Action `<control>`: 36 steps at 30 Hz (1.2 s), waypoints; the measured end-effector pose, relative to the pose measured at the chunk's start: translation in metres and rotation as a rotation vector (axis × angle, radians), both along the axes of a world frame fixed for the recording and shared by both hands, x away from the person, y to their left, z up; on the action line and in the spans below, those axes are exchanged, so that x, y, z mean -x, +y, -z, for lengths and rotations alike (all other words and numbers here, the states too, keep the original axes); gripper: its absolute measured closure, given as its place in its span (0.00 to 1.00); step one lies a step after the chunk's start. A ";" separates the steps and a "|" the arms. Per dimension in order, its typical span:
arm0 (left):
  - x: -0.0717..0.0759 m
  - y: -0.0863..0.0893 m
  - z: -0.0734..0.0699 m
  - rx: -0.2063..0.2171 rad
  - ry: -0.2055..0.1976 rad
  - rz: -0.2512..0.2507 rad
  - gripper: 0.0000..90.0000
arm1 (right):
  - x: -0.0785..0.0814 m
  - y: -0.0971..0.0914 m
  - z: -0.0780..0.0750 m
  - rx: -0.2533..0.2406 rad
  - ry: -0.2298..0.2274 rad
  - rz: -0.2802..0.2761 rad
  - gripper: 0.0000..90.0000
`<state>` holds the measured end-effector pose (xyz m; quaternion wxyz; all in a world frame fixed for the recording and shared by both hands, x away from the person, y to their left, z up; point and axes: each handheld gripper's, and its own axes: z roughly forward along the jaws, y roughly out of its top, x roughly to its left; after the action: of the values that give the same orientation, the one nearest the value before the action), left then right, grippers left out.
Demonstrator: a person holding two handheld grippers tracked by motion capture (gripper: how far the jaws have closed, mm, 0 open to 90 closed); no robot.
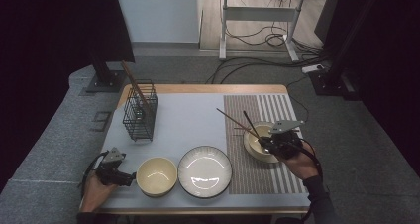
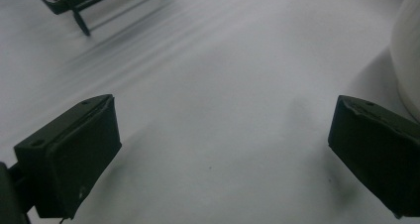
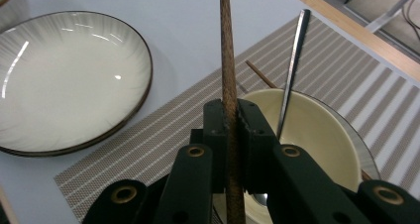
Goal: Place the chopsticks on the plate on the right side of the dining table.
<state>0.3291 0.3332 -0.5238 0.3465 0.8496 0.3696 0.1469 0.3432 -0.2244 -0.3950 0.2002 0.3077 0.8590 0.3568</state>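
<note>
My right gripper (image 3: 229,110) is shut on a brown wooden chopstick (image 3: 227,45) that runs straight out beyond its jaws. In the high view this gripper (image 1: 265,142) hovers over a cream bowl (image 1: 253,147) on the striped placemat (image 1: 277,110), with the chopstick (image 1: 230,118) pointing up and to the left. The bowl (image 3: 322,135) holds a metal spoon (image 3: 293,55) and a second chopstick (image 3: 258,74). My left gripper (image 1: 129,177) sits low at the table's front left, beside another cream bowl (image 1: 156,176). Its jaws (image 2: 223,154) are open with only the mat between them.
A ribbed plate (image 1: 204,171) lies between the two bowls. At the back left of the grey mat (image 1: 188,120) stands a black wire basket (image 1: 139,112) with a wooden stick leaning in it. The near bowl (image 2: 408,50) is close to the left gripper's right jaw.
</note>
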 end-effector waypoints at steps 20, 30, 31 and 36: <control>-0.003 -0.005 0.003 -0.045 0.042 0.015 0.00 | 0.004 -0.042 0.010 -0.019 0.006 0.156 0.93; -0.003 -0.005 0.003 -0.045 0.041 0.015 0.00 | 0.000 -0.065 0.019 -0.028 0.018 0.240 0.93; -0.003 -0.005 0.003 -0.045 0.042 0.015 0.00 | 0.000 -0.067 0.020 -0.025 0.020 0.247 0.93; -0.003 -0.005 0.003 -0.046 0.041 0.016 0.00 | -0.004 -0.075 0.028 -0.016 0.028 0.280 0.93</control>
<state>0.3325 0.3278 -0.5271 0.3205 0.8629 0.3666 0.1351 0.3474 -0.2991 -0.4228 0.2337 0.4312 0.8074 0.3279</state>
